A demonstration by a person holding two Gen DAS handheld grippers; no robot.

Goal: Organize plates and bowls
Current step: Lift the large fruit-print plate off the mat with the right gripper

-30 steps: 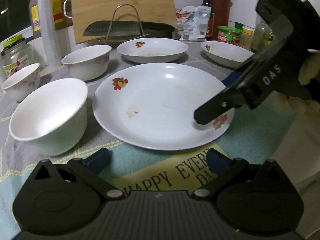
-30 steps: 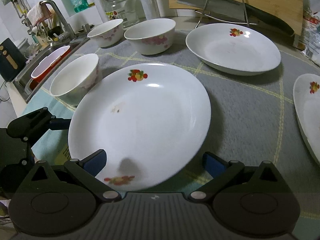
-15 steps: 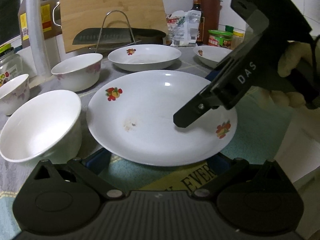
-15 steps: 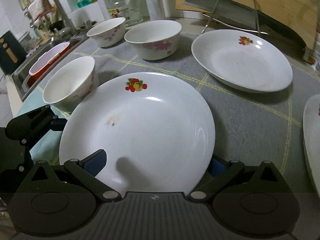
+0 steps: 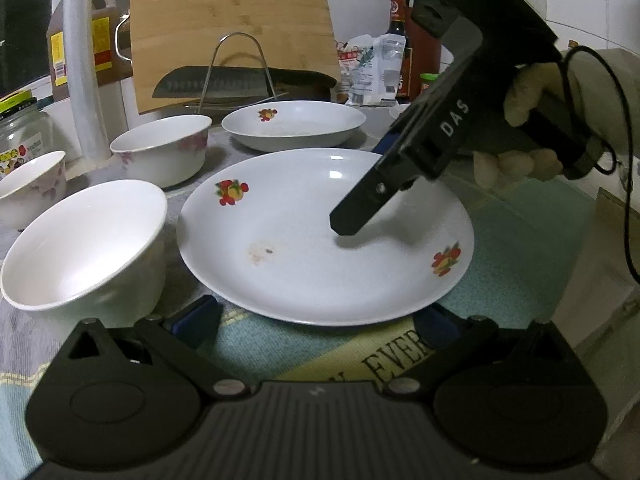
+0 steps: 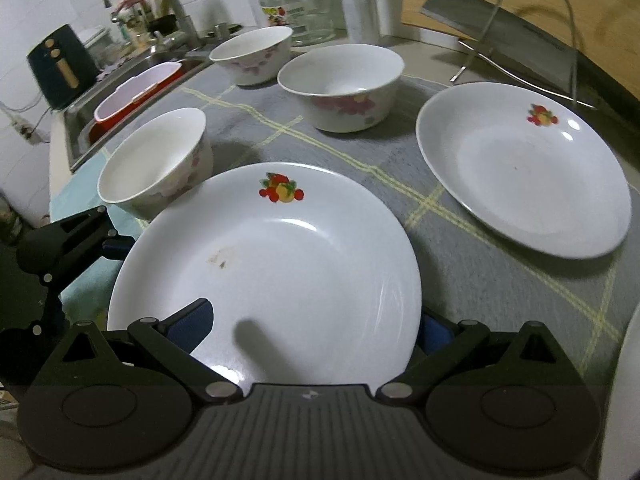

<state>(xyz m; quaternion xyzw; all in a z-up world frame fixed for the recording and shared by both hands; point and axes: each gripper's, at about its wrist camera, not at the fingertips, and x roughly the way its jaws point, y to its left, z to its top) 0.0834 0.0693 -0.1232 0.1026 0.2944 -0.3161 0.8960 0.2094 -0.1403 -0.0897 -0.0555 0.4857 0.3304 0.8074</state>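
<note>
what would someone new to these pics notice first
The big white plate with fruit prints sits in the middle, and the right gripper straddles its near edge, one finger over the dish and one under it. The left gripper waits open at the plate's other side, beside a white bowl. Behind, a cleaver leans on a wire rack against a wooden cutting board.

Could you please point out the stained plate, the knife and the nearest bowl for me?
stained plate [image 6: 280, 264]: right wrist view, on its bare centre.
knife [image 5: 224, 85]: left wrist view, on the blade.
nearest bowl [image 5: 76, 240]: left wrist view, on its inner wall.
</note>
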